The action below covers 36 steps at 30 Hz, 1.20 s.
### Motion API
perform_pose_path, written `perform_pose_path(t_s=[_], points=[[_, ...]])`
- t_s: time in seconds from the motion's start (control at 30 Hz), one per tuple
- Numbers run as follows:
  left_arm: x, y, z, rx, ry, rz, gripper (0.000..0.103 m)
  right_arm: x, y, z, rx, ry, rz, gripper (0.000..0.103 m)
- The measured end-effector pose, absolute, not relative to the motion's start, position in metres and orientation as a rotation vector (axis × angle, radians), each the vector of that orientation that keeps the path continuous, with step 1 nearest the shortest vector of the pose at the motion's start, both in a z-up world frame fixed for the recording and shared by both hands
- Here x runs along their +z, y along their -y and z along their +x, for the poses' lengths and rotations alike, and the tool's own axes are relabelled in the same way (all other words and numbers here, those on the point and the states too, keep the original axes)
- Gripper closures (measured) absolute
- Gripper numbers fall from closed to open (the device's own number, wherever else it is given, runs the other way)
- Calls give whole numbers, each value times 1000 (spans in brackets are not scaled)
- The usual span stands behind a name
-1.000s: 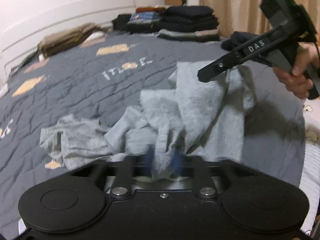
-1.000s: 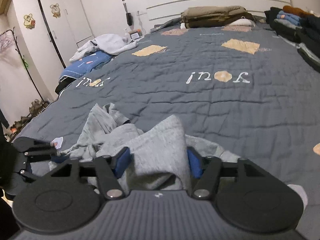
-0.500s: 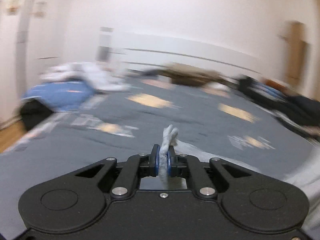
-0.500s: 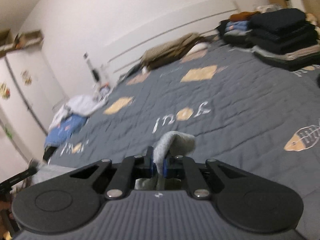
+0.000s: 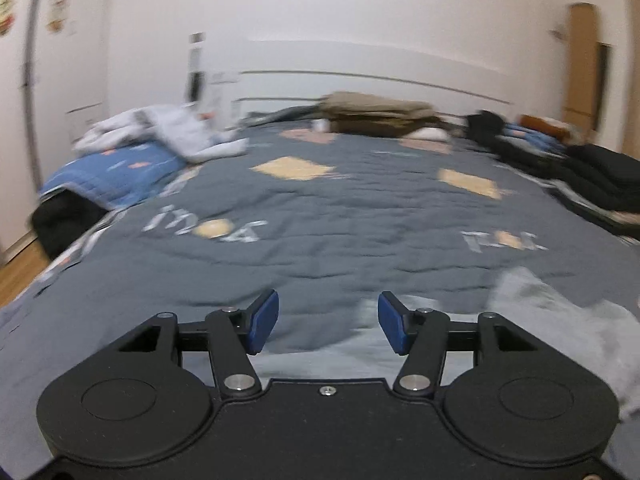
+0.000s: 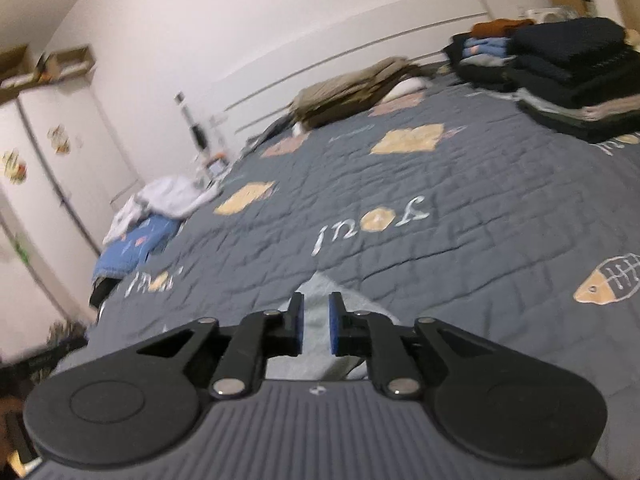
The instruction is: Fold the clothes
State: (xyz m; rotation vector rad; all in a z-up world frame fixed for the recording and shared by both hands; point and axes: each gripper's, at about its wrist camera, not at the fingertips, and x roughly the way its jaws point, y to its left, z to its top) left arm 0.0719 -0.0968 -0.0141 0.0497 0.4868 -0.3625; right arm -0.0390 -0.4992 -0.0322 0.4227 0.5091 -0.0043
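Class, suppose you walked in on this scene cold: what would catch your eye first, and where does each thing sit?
First, the grey garment lying loose on the dark quilt, just ahead of the left gripper, whose jaws have just been opening with nothing between them. The right gripper has just been opening too, grey cloth showing in its narrow gap. Next, the folded dark stack at the quilt's far right.

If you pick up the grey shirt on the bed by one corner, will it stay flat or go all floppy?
Probably floppy: the grey shirt lies rumpled on the quilt, so it would likely droop from a pinch. It looks thin, so probably light. It shouldn't roll or break, but it might slip out of a loose grip.
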Motion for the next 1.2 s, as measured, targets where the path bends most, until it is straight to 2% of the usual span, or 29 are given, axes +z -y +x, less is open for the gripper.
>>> perform_pose_path(t_s=[0.03,0.1,0.13,0.37,0.43,0.57,0.67,0.8,0.87,0.93,1.0,1.03,1.2], points=[[-18,103,70,-388,-495,59,48,-33,496,-38,-9,-526,403,75],[-27,116,66,-444,-513,79,48,-35,495,-36,-23,-556,375,65],[-32,122,64,-477,-520,93,48,-35,494,-36,-26,-567,361,63],[-46,165,41,-762,-525,199,48,-35,490,-44,20,-646,235,62],[-50,178,32,-881,-551,229,43,-36,488,-47,45,-661,209,61],[-64,203,14,-1027,-583,354,42,-40,481,-51,130,-689,196,61],[-79,217,12,-1027,-624,430,33,-41,474,-53,178,-696,180,61],[-99,233,13,-977,-656,535,33,-47,462,-53,219,-718,165,61],[-107,240,13,-931,-655,608,41,-53,455,-50,235,-734,158,61],[-112,241,17,-905,-679,638,79,-57,448,-47,246,-752,141,61],[-110,236,25,-894,-683,610,90,-61,444,-46,252,-762,136,61],[-104,232,29,-877,-667,578,93,-62,443,-45,254,-764,139,61],[-64,202,48,-738,-497,348,95,-60,442,-47,262,-750,151,61]])
